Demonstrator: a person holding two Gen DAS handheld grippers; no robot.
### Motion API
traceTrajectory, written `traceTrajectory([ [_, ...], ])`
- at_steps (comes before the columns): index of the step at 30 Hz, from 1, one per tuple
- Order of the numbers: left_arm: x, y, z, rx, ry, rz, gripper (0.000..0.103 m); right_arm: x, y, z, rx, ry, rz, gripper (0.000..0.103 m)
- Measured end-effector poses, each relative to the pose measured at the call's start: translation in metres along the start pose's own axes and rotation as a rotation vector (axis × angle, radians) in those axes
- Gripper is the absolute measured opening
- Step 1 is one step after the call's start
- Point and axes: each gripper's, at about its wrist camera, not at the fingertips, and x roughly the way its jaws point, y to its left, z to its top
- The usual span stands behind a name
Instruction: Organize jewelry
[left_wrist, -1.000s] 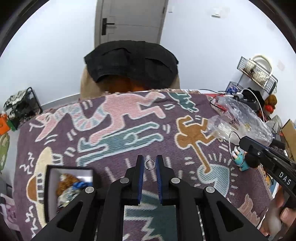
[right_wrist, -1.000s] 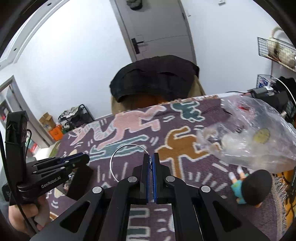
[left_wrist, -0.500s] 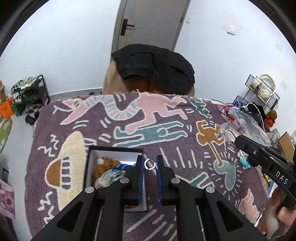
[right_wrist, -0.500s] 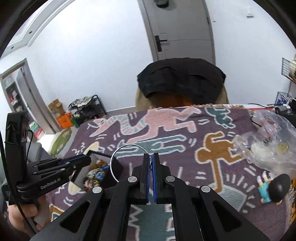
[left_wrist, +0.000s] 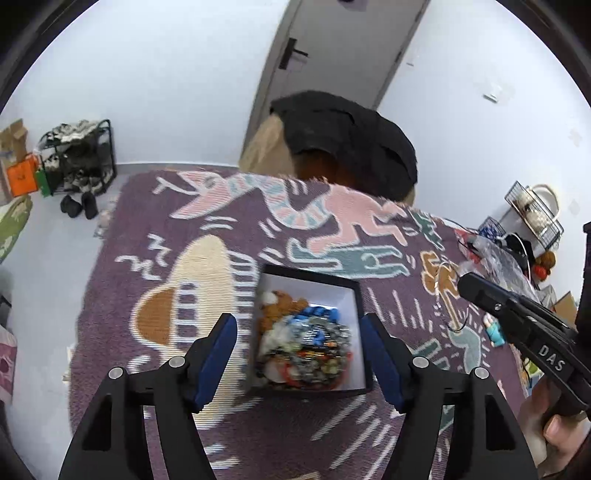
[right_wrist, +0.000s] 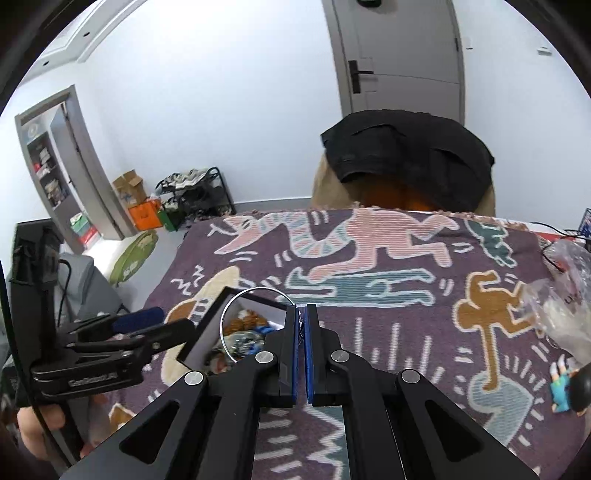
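Observation:
A black jewelry box (left_wrist: 352, 291) with a white inside sits on the patterned purple cloth and holds a heap of beads and trinkets (left_wrist: 303, 343). My left gripper (left_wrist: 297, 325) is open wide and empty, its fingers either side of the box, above it. My right gripper (right_wrist: 302, 314) is shut on a thin silver hoop (right_wrist: 236, 302) that sticks out to the left over the box (right_wrist: 207, 314). The right gripper also shows in the left wrist view (left_wrist: 467, 284), right of the box.
A clear plastic bag (right_wrist: 565, 295) and a small black-haired figurine (right_wrist: 570, 387) lie at the cloth's right side. A chair with a black garment (left_wrist: 347, 144) stands behind the table. A shoe rack (left_wrist: 77, 158) stands on the floor at left.
My left gripper has opened wide and the small ring it held is gone from its fingers. Both grippers have moved left, over the box. The right gripper still holds the hoop.

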Motion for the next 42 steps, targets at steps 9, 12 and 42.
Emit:
traceTrajectory([
  [9,-0.020,0.038,-0.003,-0.040,-0.016,0.050,0.071,0.029,0.032,0.003,-0.017,0.044,0.048,0.004],
  [12,-0.023,0.047,-0.005,-0.067,-0.016,0.054,0.071,0.041,0.043,0.005,-0.042,0.074,0.069,0.013],
  [42,-0.114,-0.033,-0.045,0.016,-0.272,0.084,0.100,-0.100,-0.051,-0.053,0.160,-0.065,0.028,0.097],
])
